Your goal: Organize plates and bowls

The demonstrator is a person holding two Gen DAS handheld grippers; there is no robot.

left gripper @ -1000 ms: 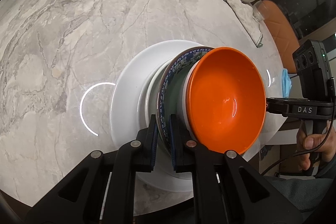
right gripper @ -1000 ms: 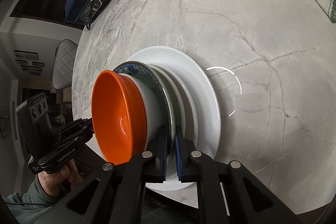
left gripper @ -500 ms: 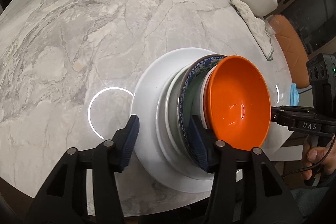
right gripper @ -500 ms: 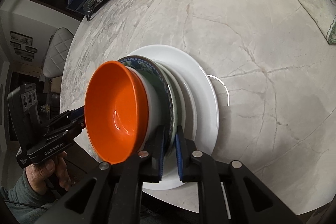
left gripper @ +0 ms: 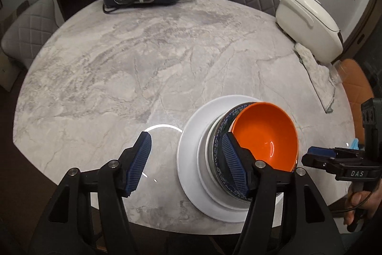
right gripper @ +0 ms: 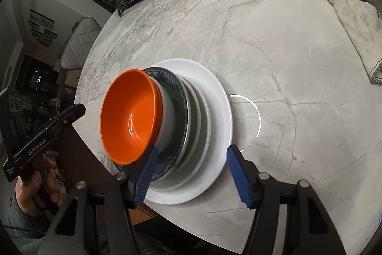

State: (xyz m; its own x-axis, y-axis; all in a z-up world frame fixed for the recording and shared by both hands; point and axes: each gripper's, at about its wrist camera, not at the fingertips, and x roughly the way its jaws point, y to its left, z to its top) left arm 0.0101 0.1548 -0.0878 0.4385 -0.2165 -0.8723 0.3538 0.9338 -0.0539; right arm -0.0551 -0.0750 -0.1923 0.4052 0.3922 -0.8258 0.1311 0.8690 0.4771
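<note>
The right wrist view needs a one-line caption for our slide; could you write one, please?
Open right gripper astride the edge of a stack on the marble table: orange bowl atop patterned plate and white plates.

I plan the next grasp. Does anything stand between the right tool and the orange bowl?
Nothing visible does. The right tool, open, sits at the stack's near edge, with the orange bowl on top beside its left finger.
</note>
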